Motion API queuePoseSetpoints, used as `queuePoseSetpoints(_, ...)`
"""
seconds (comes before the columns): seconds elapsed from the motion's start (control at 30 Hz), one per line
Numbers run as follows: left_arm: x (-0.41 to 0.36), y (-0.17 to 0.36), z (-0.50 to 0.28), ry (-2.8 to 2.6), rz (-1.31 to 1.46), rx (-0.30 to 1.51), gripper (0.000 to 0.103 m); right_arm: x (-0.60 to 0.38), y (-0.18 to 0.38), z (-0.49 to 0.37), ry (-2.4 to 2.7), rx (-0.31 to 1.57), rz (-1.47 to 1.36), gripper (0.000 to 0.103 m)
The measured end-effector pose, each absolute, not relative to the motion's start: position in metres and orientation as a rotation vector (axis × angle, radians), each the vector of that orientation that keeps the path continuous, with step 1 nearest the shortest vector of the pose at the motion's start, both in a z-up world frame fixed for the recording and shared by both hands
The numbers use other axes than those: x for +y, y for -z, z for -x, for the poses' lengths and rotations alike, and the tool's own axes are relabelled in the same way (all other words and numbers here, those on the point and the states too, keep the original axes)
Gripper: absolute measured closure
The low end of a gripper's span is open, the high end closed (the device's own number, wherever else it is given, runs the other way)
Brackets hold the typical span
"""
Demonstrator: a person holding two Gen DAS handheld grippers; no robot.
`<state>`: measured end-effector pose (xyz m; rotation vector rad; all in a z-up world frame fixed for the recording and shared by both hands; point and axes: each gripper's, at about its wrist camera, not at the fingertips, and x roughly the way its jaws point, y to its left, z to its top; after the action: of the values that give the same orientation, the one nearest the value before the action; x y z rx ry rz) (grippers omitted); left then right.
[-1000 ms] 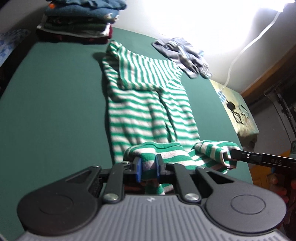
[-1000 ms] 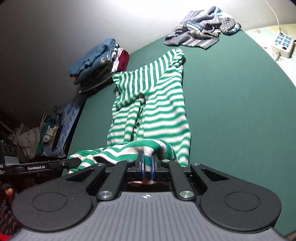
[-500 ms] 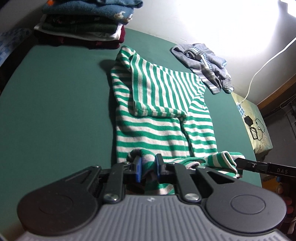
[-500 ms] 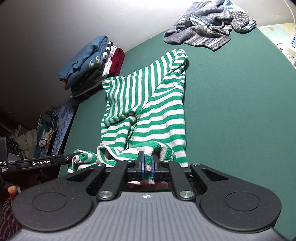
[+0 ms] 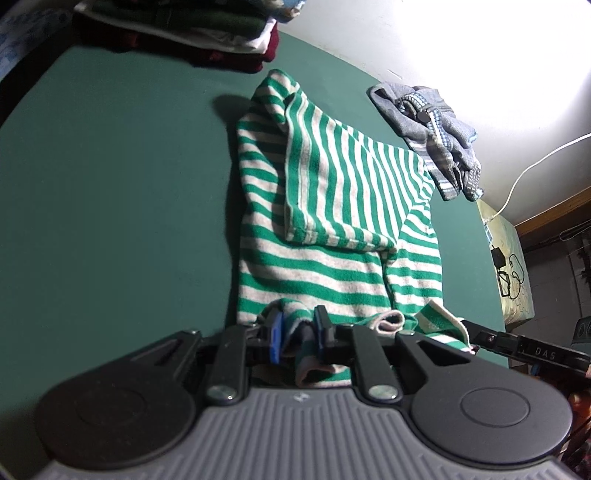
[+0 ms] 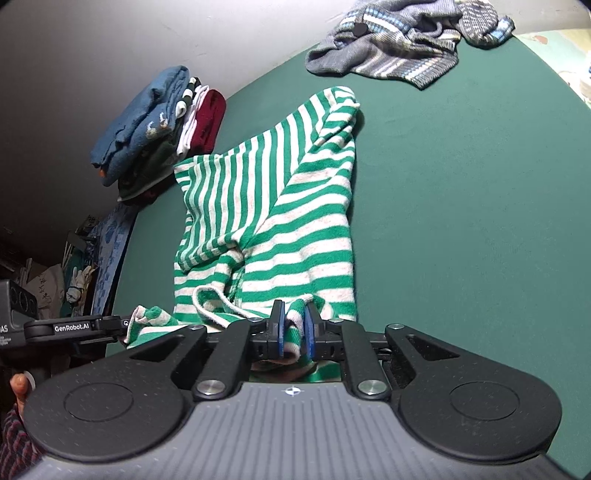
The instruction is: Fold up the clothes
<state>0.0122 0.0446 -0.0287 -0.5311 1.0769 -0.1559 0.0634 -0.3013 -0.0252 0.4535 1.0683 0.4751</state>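
Sweater: green-striped sweater lies flat on the green table, sleeve folded across it.
Left gripper: clenched on the sweater's near hem.
Right gripper: likewise clenched on the sweater's hem.
Technique: carry both corners level toward the collar, evenly.

the folded clothes stack is cut off by the top edge in the left view; the striped sweater's near hem disappears behind the right hand-held gripper.
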Motion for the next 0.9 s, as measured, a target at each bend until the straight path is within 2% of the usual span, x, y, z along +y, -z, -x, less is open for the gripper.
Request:
queuePoseSetpoints(0.17, 0.050, 0.023, -0.024, 0.119, 0.485, 1.038, 0.087, -0.298, 0.020, -0.067, -0.482, 1.019, -0.407, 0.083)
queuePoseSetpoints(0.27, 0.058, 0.017, -0.029, 0.104, 0.464, 1.011, 0.083, -0.298, 0.011, -0.065, -0.468, 0.948, -0.360, 0.074)
queuePoseSetpoints(0.33, 0.065, 0.012, -0.024, 0.116, 0.440, 0.988, 0.072, -0.298, 0.002, -0.061, -0.465, 0.890, -0.317, 0.071)
queuePoseSetpoints(0.4, 0.072, 0.007, -0.010, 0.142, 0.409, 0.955, 0.055, -0.302, -0.002, -0.055, -0.480, 0.851, -0.275, 0.066)
queuePoseSetpoints(0.43, 0.075, 0.006, -0.003, 0.157, 0.392, 0.939, 0.052, -0.304, -0.004, -0.052, -0.493, 0.838, -0.256, 0.065)
queuePoseSetpoints(0.5, 0.077, 0.008, 0.008, 0.193, 0.370, 0.926, 0.035, -0.309, -0.008, -0.045, -0.517, 0.812, -0.219, 0.063)
queuePoseSetpoints(0.6, 0.069, 0.021, 0.008, 0.238, 0.352, 0.938, 0.030, -0.303, -0.001, -0.047, -0.520, 0.835, -0.177, 0.060)
queuePoseSetpoints(0.9, 0.041, 0.047, 0.004, 0.305, 0.338, 0.933, 0.033, -0.276, 0.020, -0.054, -0.592, 0.829, 0.058, 0.058)
